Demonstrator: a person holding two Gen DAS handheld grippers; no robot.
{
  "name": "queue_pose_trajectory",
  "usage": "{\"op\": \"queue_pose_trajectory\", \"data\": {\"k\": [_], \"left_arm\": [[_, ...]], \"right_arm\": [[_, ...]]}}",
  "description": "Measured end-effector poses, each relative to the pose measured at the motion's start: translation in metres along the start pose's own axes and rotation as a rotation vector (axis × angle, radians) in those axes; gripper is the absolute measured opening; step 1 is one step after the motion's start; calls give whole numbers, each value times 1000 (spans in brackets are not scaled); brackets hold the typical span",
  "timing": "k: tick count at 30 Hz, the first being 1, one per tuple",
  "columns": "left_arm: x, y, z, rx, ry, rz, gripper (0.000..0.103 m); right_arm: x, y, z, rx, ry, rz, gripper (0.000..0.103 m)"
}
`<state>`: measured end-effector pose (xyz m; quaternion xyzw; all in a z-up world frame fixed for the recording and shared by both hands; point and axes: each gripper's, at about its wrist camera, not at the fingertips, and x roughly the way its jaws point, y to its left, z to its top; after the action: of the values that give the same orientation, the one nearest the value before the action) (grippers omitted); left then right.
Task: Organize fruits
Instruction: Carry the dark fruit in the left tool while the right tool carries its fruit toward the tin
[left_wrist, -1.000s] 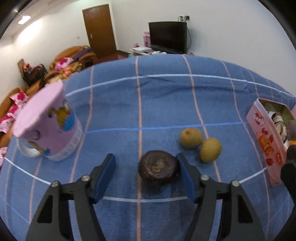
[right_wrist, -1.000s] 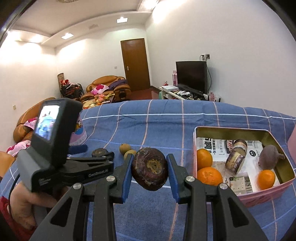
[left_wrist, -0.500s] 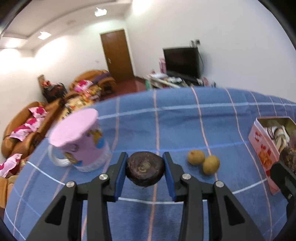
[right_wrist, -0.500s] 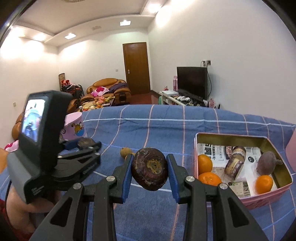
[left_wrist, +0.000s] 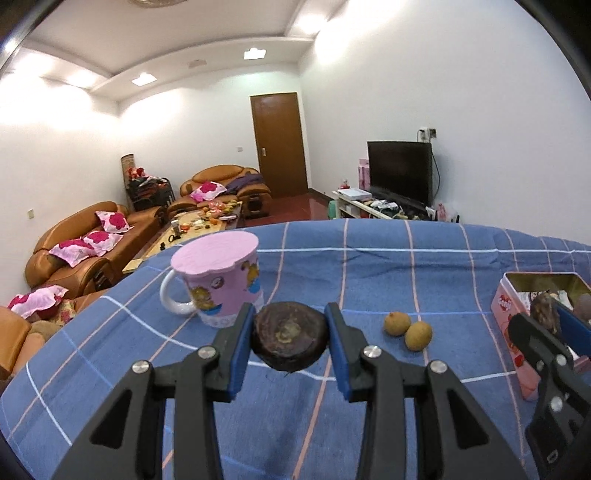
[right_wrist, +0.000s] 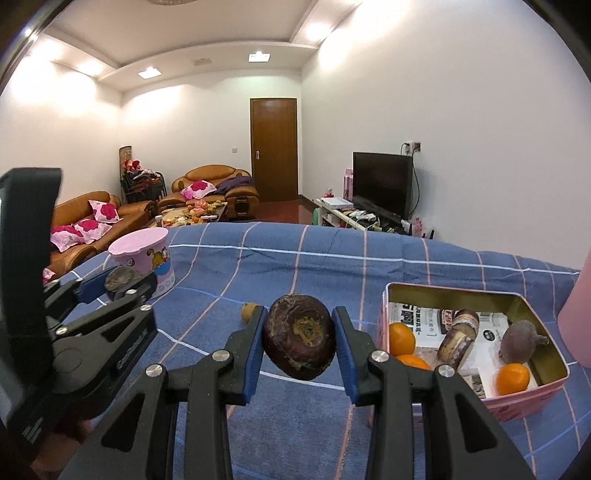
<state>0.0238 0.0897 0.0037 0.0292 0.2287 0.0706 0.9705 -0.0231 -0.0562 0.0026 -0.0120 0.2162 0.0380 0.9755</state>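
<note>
My left gripper (left_wrist: 290, 341) is shut on a dark brown water chestnut (left_wrist: 290, 340) and holds it above the blue checked cloth (left_wrist: 369, 266). My right gripper (right_wrist: 299, 347) is shut on a second dark water chestnut (right_wrist: 299, 346), lifted left of the pink tin (right_wrist: 524, 398). The tin holds three oranges (right_wrist: 512, 378), a dark chestnut (right_wrist: 519, 340) and another round fruit (right_wrist: 457, 338). Two small yellow-brown fruits (left_wrist: 408, 329) lie on the cloth, right of my left gripper. The left gripper also shows in the right wrist view (right_wrist: 120, 282).
An upside-down pink mug (left_wrist: 218, 282) stands on the cloth just behind my left gripper. The tin's side shows at the right of the left wrist view (left_wrist: 511, 332). Beyond the table's far edge are sofas (left_wrist: 77, 243), a door and a TV (left_wrist: 400, 171).
My left gripper closed on the chestnut that lay on the cloth and lifted it. My right gripper kept its chestnut and rose slightly.
</note>
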Motion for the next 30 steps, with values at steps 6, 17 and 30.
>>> {"op": "queue_pose_trajectory", "data": {"k": [6,17,30], "left_arm": [[-9,0,-3,-22,2,-3,40],[-22,-17,-8,3,-5,-12,40],[-35,-46,-11,30,-4,-51,40]], "right_arm": [[-10,-5,-3,11,2,-12,38],[-24,-18,-6,-13,-6,-26,38],[-39,-50,-13,-12,-6,-50,38]]}}
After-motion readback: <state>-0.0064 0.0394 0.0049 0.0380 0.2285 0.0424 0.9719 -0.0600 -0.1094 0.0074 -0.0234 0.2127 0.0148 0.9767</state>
